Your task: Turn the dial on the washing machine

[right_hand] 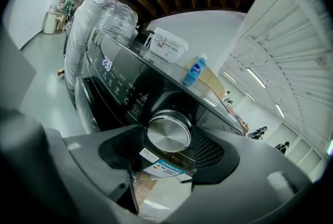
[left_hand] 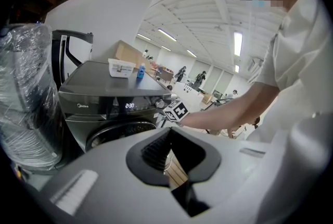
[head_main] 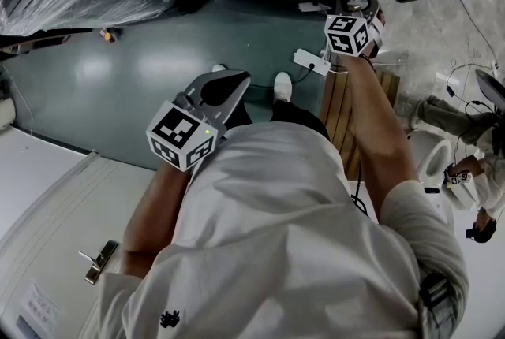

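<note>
The right gripper (right_hand: 169,130) is closed on the round silver dial (right_hand: 167,137) of the dark washing machine (right_hand: 119,82). The dial fills the gap between the two jaws at the centre of the right gripper view, and a ribbed pad lies against its right edge. A lit display (right_hand: 105,64) glows on the panel at the upper left of that view, and a printed sticker (right_hand: 166,168) sits just below the dial. On the machine's flat top stand a white box (right_hand: 167,45) and, to its right, a small blue bottle (right_hand: 195,71). A bulky thing wrapped in clear plastic (right_hand: 99,25) stands beside the machine at the upper left. In the head view the right gripper (head_main: 357,8) reaches to the machine's front at the upper right, the arm stretched out over some wooden slats (head_main: 339,113). The left gripper (head_main: 235,80) is held back at centre left above the green floor (head_main: 118,69), well apart from the machine. Its jaws are closed tip to tip with nothing between them, which the left gripper (left_hand: 169,133) view confirms.
</note>
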A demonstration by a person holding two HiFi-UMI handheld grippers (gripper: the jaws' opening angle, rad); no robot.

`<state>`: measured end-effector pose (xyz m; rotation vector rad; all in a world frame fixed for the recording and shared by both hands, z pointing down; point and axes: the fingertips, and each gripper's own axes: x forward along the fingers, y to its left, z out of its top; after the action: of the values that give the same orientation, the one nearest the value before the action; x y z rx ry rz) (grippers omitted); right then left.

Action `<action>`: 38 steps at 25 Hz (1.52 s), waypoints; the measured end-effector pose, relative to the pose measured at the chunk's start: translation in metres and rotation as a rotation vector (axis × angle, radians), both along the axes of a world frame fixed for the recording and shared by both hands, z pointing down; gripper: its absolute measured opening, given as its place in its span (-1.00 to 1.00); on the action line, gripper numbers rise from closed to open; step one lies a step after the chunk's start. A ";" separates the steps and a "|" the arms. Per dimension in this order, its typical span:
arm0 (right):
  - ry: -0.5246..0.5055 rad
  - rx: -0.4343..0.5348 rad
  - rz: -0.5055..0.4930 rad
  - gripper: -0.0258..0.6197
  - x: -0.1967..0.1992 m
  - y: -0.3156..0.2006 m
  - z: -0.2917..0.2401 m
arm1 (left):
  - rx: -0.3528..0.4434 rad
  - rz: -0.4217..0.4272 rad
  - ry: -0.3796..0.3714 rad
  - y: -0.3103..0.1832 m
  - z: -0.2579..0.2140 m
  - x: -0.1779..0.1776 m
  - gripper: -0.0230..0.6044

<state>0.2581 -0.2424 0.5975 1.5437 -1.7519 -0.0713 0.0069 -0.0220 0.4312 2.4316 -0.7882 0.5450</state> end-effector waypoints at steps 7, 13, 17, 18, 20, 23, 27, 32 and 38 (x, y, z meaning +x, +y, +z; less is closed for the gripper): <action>-0.049 0.018 0.049 -0.10 0.003 -0.001 -0.003 | 0.000 0.001 0.001 -0.001 0.001 0.002 -0.75; -0.221 0.016 0.124 -0.10 0.006 -0.001 -0.006 | 0.002 0.004 0.004 -0.003 -0.001 0.004 -0.75; -0.350 0.018 0.183 -0.10 0.008 -0.001 -0.010 | 0.002 0.007 0.006 -0.004 -0.001 0.006 -0.75; -0.376 0.019 0.194 -0.10 0.009 -0.001 -0.008 | 0.002 0.008 0.006 -0.004 -0.001 0.006 -0.75; -0.406 0.023 0.203 -0.10 0.010 -0.002 -0.011 | 0.002 0.010 0.006 -0.005 -0.001 0.007 -0.75; -0.427 0.009 0.208 -0.10 0.010 0.000 -0.014 | -0.001 0.019 0.005 -0.005 0.000 0.009 -0.75; -0.448 0.002 0.189 -0.09 0.009 0.005 -0.014 | -0.002 0.032 0.006 -0.009 0.001 0.013 -0.75; -0.465 -0.021 0.149 -0.10 0.005 0.021 -0.016 | 0.019 0.056 0.016 -0.016 -0.001 0.016 -0.75; -0.528 -0.057 0.090 -0.22 -0.021 0.071 -0.033 | 0.044 0.151 0.045 -0.019 -0.009 0.011 -0.75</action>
<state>0.2369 -0.1718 0.5641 1.6991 -2.0533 0.4666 0.0179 -0.0407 0.4220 2.5493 -0.6071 0.5324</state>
